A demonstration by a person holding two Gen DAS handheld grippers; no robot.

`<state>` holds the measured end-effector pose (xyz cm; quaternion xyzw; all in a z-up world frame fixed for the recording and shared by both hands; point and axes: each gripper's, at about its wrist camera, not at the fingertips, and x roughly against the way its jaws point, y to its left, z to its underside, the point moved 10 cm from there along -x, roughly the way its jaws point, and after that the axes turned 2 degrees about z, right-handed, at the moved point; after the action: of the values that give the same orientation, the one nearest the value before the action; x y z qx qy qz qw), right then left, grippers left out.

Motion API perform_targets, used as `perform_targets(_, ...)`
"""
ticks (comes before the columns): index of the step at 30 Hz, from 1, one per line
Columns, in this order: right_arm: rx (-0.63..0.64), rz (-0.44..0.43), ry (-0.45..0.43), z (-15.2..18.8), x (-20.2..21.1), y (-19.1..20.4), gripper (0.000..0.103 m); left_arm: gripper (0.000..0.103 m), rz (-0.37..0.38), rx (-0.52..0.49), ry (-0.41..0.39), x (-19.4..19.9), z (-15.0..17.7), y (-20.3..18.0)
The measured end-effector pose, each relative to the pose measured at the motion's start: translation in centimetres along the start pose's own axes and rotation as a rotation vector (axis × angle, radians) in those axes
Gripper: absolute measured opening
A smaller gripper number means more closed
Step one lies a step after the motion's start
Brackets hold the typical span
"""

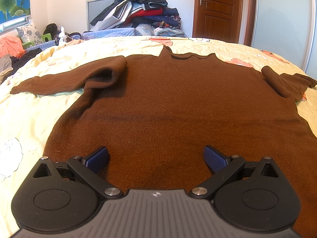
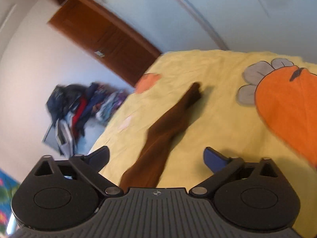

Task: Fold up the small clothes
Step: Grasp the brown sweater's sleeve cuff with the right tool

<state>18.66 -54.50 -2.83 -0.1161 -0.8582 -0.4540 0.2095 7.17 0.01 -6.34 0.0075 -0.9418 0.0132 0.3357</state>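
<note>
A brown knitted sweater (image 1: 168,103) lies flat on the yellow bedsheet (image 1: 35,119), neck away from me, both sleeves spread out to the sides. My left gripper (image 1: 156,158) hovers over its lower hem, jaws wide apart, nothing between the blue pads (image 1: 98,158). In the tilted, blurred right wrist view, the sweater's right sleeve (image 2: 166,132) runs along the sheet (image 2: 218,99) under my right gripper (image 2: 156,156). Its jaws stand wide on either side of the sleeve and do not press on it.
A pile of clothes (image 1: 142,10) is stacked against the far wall beyond the bed. A wooden door (image 1: 218,10) and a pale wardrobe (image 1: 283,25) stand at the right. More clothes and a pillow (image 1: 27,33) lie at the left. An orange print (image 2: 287,107) marks the sheet.
</note>
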Motion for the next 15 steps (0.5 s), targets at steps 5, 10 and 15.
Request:
perform_targets(5, -0.004, 0.013, 0.000, -1.6, -4.4, -0.8, 0.082, 0.103, 0.003, 0.001, 0.000, 0.0, 0.0, 0.0)
perform_targets(10, 0.055, 0.030, -0.024, -2.5, -6.8, -0.1, 0.055, 0.103, 0.005, 0.001, 0.001, -0.1, 0.0, 0.0)
perform_targets(15, 0.085, 0.052, -0.042, -2.0, -6.9, 0.5, 0.018, 0.103, 0.006, 0.003, 0.000, -0.1, 0.0, 0.0)
